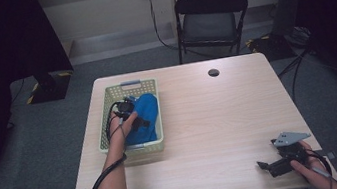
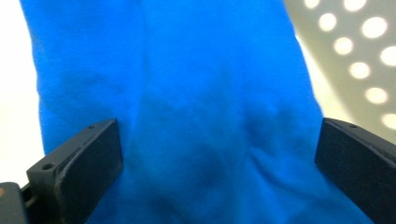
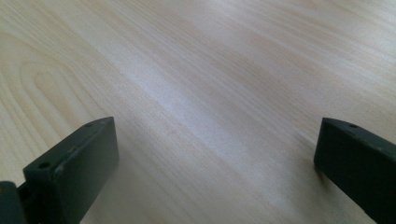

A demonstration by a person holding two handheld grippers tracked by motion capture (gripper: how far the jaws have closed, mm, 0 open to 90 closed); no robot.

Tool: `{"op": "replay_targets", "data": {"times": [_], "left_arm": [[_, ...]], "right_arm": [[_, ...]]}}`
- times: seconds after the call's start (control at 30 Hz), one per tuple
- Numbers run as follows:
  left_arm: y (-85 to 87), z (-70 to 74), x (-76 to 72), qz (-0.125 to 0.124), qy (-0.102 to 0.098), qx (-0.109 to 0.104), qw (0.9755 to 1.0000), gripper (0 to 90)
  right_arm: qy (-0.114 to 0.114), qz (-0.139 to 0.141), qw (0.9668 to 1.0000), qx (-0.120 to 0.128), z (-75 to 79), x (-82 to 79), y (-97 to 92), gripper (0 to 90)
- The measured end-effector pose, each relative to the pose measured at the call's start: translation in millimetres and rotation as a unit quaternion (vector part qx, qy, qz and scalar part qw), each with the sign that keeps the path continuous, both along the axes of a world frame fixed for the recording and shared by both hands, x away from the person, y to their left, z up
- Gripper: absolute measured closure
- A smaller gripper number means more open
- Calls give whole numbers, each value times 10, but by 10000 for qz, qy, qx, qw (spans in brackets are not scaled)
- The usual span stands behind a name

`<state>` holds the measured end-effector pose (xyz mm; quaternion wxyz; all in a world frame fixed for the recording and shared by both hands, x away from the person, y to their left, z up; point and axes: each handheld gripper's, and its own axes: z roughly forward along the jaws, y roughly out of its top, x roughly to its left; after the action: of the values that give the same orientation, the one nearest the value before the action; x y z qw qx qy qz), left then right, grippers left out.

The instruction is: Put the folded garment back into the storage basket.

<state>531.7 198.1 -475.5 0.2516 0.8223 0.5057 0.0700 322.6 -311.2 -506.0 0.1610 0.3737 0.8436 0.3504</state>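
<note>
A blue cloth [image 1: 148, 110] lies bunched inside a pale yellow perforated basket [image 1: 104, 115] on the left half of the table. My left gripper [image 1: 140, 124] reaches down into the basket right over the cloth. In the left gripper view the cloth [image 2: 210, 93] spreads between and beyond the jaws; the left gripper [image 2: 217, 149] stands wide open and its pads do not pinch the fabric. The basket wall [image 2: 355, 56] shows at the upper right. My right gripper [image 1: 268, 156] rests near the front right corner, and the right gripper [image 3: 217, 154] is open over bare wood [image 3: 210, 70].
The light wood table [image 1: 210, 118] has a small dark round disc [image 1: 213, 72] near its far edge. A black folding chair [image 1: 211, 20] stands behind the table. Cables and stand legs [image 1: 298, 62] lie on the floor at the right.
</note>
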Motion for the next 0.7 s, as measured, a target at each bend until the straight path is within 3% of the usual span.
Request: {"op": "replay_targets", "data": {"times": [0.07, 0.17, 0.37, 0.53, 0.7], "left_arm": [[-3, -24, -1, -116, -117, 368, 9992, 2], [-13, -46, 5, -99, -224, 566, 9981, 0], [-22, -32, 13, -89, -180, 596, 9980, 0], [-9, 48, 6, -30, -108, 492, 9987, 42], [-7, 190, -29, -48, -276, 355, 9990, 42]], "right_arm": [[0, 0, 10000, -1, 0, 0, 0, 0], [-1, 2, 10000, -1, 0, 0, 0, 0], [-1, 1, 10000, 0, 0, 0, 0, 0], [-1, 1, 10000, 0, 0, 0, 0, 0], [0, 0, 10000, -1, 0, 0, 0, 0]]}}
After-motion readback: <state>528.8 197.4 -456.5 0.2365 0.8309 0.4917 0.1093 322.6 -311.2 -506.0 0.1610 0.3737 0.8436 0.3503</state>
